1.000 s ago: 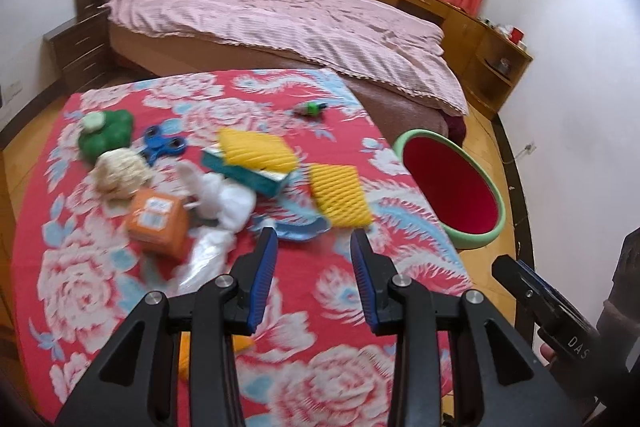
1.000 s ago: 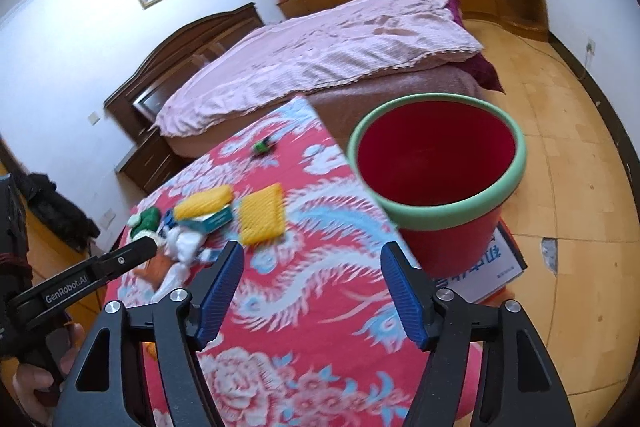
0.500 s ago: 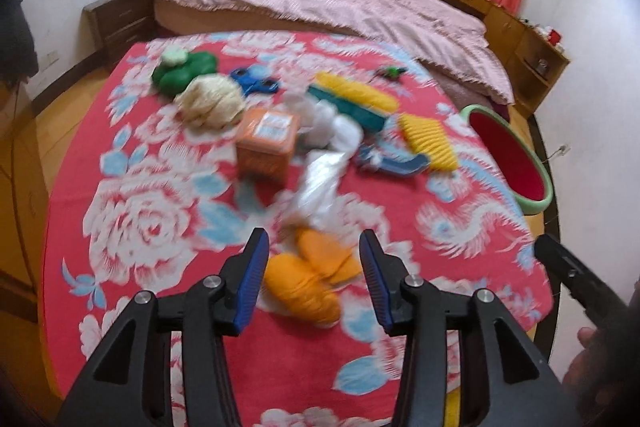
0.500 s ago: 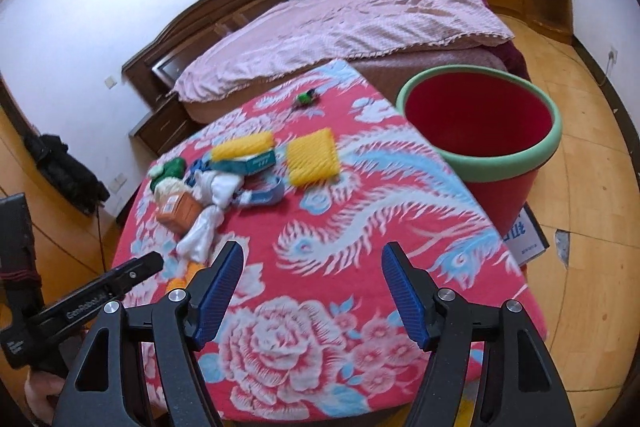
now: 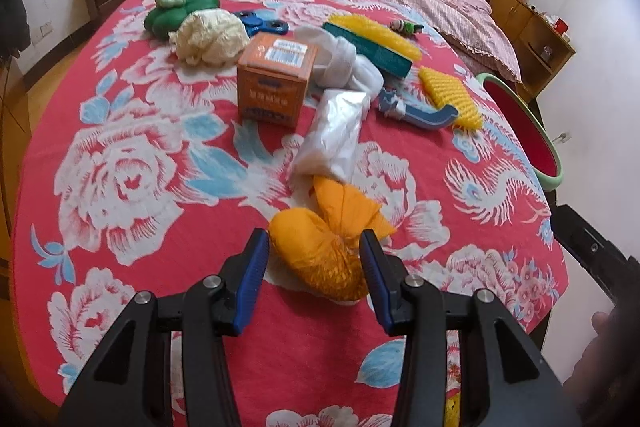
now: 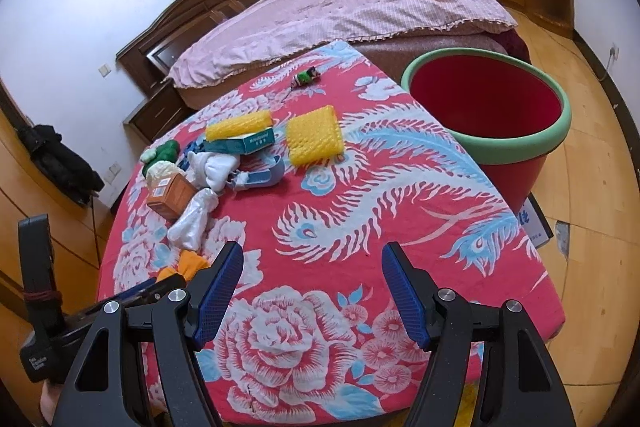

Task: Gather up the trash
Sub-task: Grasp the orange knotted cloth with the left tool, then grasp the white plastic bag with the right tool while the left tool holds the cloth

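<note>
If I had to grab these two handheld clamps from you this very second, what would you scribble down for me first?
Left gripper: jaws open on either side of the orange bag, no squeeze visible yet.
Right gripper: open, empty, above the floral tablecloth.
Trash: the orange box, clear bag, white wad and yellow pads lie on the cloth.
Red bin: beside the table, looks empty.
Done: nothing binned. Left: grip the orange bag, drop it in, then the rest.

No legible text on anything
</note>
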Motion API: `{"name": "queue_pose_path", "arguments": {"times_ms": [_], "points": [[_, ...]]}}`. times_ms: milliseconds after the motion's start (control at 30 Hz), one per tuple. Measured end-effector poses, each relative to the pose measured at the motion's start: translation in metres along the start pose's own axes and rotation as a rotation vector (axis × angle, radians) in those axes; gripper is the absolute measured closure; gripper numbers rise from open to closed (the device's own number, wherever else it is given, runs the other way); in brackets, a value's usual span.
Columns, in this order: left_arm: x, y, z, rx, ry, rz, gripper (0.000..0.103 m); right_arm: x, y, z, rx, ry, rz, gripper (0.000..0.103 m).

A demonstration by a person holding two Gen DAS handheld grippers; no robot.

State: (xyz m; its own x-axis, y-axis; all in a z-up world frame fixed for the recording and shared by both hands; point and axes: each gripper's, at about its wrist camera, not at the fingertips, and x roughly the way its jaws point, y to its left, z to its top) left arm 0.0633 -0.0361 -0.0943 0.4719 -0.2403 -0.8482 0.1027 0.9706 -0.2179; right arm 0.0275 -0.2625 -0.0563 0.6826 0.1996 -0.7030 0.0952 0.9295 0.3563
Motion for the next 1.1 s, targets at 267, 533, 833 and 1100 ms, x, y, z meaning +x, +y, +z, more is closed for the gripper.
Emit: {"name": "queue_pose_path", "arguments": {"times_ms": [267,533,833,1100], "points": [[0.002,-0.002,-0.004,0.017,-0.012,-0.051,0.073,0.004,0.005,-0.004,-0.006,0.013,-0.016,0.030],[-0.007,0.002,-0.005,0.015,-0.044,-0.121,0.083,0.010,0.013,-0.002,-0.010,0.020,-0.012,0.030],[-0.039,0.037,0.012,-0.060,-0.168,-0.055,0.083,0.020,0.040,0.006,-0.050,0.041,0.037,0.030],[-0.052,0.065,0.030,-0.095,-0.246,0.023,0.083,0.054,0.076,0.013,-0.101,0.106,0.079,0.030]]}}
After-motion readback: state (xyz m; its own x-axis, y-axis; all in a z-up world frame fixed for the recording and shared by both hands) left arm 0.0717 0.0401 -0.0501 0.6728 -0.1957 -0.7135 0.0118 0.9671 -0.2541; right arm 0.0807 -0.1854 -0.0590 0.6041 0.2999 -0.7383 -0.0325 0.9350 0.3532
